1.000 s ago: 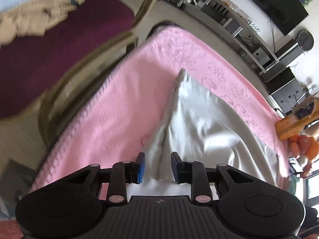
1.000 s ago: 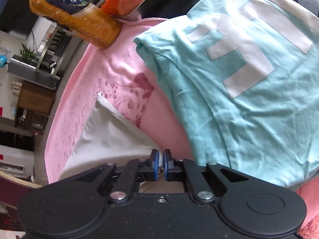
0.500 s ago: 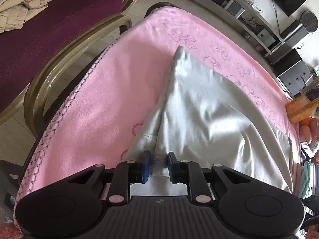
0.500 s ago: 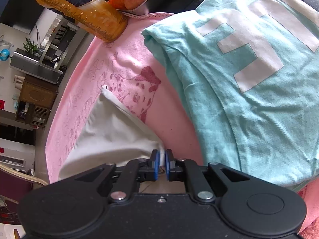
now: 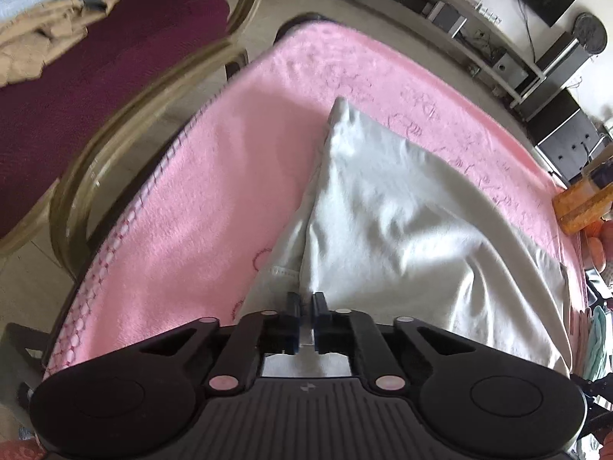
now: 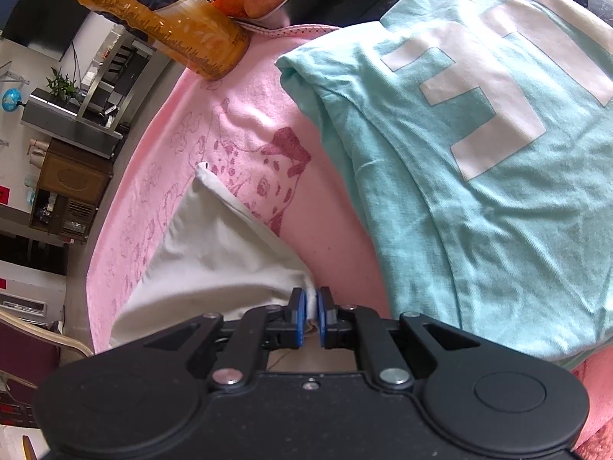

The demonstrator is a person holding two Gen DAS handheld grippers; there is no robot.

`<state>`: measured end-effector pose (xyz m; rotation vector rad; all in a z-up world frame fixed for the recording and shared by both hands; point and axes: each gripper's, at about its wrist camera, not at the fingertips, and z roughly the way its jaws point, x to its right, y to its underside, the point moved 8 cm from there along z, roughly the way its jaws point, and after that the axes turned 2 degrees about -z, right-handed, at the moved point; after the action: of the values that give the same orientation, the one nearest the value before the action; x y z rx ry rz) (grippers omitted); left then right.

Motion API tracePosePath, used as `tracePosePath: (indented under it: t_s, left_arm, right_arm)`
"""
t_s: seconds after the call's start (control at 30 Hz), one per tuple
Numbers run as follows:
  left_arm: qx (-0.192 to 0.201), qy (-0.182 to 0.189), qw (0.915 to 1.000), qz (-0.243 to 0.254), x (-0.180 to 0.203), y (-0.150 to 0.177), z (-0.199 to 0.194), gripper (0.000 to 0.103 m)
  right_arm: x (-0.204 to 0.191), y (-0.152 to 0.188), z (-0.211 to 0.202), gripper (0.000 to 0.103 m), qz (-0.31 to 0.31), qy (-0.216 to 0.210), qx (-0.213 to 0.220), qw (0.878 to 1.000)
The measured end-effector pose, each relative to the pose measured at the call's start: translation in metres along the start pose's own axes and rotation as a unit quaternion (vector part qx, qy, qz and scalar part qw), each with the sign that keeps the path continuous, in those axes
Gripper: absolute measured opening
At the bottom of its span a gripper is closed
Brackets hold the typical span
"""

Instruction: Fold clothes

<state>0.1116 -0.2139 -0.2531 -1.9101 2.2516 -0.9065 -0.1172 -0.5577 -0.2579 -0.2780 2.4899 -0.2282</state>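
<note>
Both grippers, left point(image 5: 305, 303) and right point(image 6: 311, 299), have jaws clamped on the near edge of the white garment point(image 5: 402, 230), lifting it for a fold. It drapes over the pink blanket point(image 5: 214, 191), far corner at 12 o'clock; teal shirt point(image 6: 479, 176) lies folded at 2 o'clock.

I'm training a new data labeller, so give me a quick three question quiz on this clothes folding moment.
1. True or false: the right gripper is shut on the white garment.
2. What lies under the white garment? A) bare wood B) pink towel C) a tray
3. Fill in: the folded shirt beside the white garment is coloured ____.

Key
1. True; white cloth shows between its blue fingers.
2. B
3. Teal, with white block print.
</note>
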Motion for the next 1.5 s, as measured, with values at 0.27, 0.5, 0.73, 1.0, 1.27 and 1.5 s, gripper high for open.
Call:
tracePosePath:
  t_s: [0.27,0.5,0.73,1.0,1.27,1.5]
  left_arm:
    - [0.042,0.019,0.9985,0.029,0.010,-0.022,-0.030,0.003]
    - [0.021,0.027,0.9992,-0.021,-0.011,-0.080,-0.071,0.003]
    - [-0.019,-0.018,0.9990,0.037,-0.015,-0.059,-0.077,0.003]
    - [-0.030,-0.040,0.9951,0.086,-0.021,-0.003,-0.070,0.003]
    - [-0.033,-0.038,0.9958,0.077,-0.030,0.017,-0.076,0.003]
    - [-0.038,-0.096,0.9875,0.119,-0.029,0.029,-0.065,0.005]
  right_arm:
    - [-0.013,-0.008,-0.016,0.005,-0.005,-0.040,0.024,0.999]
    - [-0.034,-0.022,-0.051,0.005,0.033,-0.080,0.015,0.996]
    - [-0.035,-0.016,-0.071,0.005,-0.017,-0.032,0.021,0.999]
    - [-0.012,0.005,-0.091,0.004,-0.065,0.004,0.036,0.997]
    - [0.006,0.021,-0.098,0.004,-0.092,0.029,0.039,0.995]
    - [0.004,0.036,-0.077,0.009,-0.169,0.109,0.013,0.979]
